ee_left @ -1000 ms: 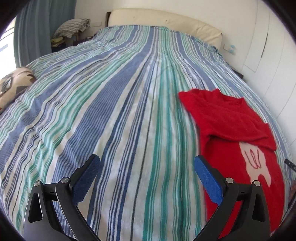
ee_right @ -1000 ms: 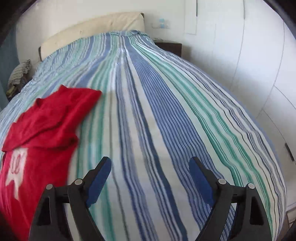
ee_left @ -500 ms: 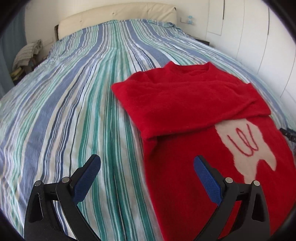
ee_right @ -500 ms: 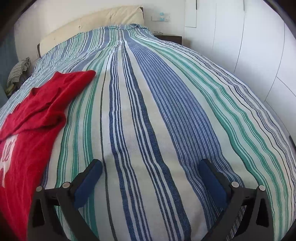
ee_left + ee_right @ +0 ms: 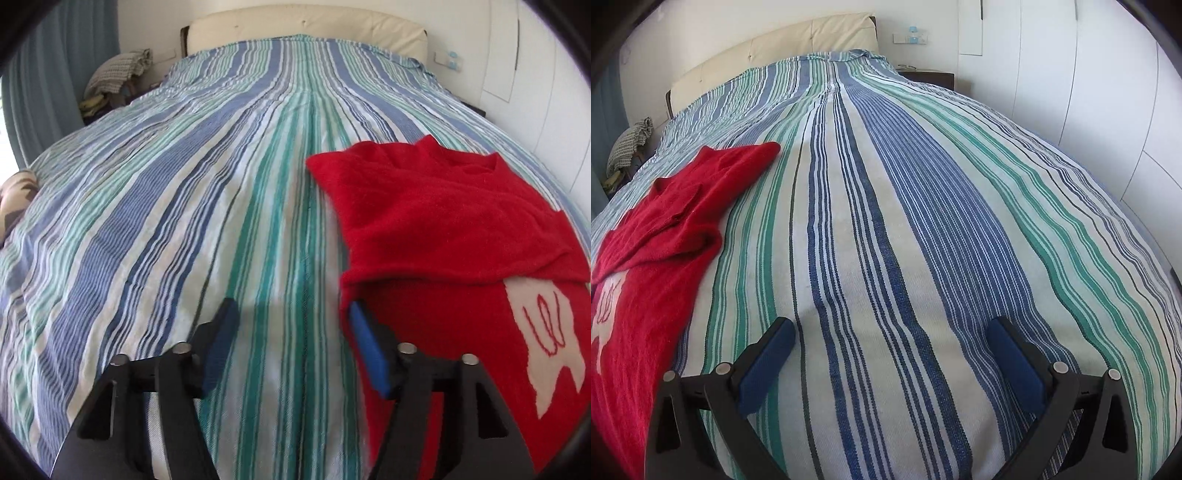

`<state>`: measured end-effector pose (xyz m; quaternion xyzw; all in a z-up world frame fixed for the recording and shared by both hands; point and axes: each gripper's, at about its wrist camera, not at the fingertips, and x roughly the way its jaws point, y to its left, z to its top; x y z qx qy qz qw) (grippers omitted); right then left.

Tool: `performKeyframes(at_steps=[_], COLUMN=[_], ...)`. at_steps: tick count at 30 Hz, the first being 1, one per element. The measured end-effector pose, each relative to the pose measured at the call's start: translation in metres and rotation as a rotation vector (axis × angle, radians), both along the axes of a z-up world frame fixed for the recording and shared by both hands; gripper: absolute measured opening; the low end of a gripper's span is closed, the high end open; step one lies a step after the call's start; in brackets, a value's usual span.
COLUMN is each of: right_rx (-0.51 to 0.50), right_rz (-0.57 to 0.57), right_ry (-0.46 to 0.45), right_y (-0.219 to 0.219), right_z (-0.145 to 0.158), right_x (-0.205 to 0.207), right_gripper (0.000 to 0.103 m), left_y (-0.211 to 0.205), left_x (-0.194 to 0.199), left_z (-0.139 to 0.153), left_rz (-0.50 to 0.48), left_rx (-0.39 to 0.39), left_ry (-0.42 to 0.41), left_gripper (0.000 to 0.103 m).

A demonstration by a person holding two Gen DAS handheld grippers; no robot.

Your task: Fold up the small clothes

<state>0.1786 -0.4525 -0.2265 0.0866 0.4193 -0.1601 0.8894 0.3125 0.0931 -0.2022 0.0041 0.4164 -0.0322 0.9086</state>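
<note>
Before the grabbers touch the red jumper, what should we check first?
1. Left gripper open: ok, jaws apart, though narrower than the right's.
2. Right gripper open: ok, jaws wide and holding nothing.
3. Red knitted sweater with a white patch within reach: ok for the left, whose right finger sits at its edge; the right hovers over bare striped blue, green and white bedspread.
4. Sleeves folded in: ok, red folds lie across the chest.
5. Bottom hem position: cannot tell, it runs out of view.
6. Bedspread smooth beside the sweater: ok.
</note>
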Motion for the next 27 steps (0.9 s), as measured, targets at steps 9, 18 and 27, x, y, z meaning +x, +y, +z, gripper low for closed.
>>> performKeyframes(at_steps=[9,18,27], right_rx=[-0.004,-0.035,-0.032], right_rz=[0.0,-0.002,0.004], right_ry=[0.0,0.026,0.045], right_y=[0.0,0.006,0.007], right_z=[0.0,0.0,0.002], right_x=[-0.001,0.003,0.006], right_gripper=[0.103,0.103,0.103], left_y=[0.088,0.114,0.114], left_x=[0.0,0.024,0.027], left_z=[0.019,-0.027,-0.028], left_rz=[0.213,0.251,0.255], left_rx=[-0.012,-0.035,-0.003], left_ry=[-0.028,0.045,0.059], left_gripper=[0.1,0.103,0.103])
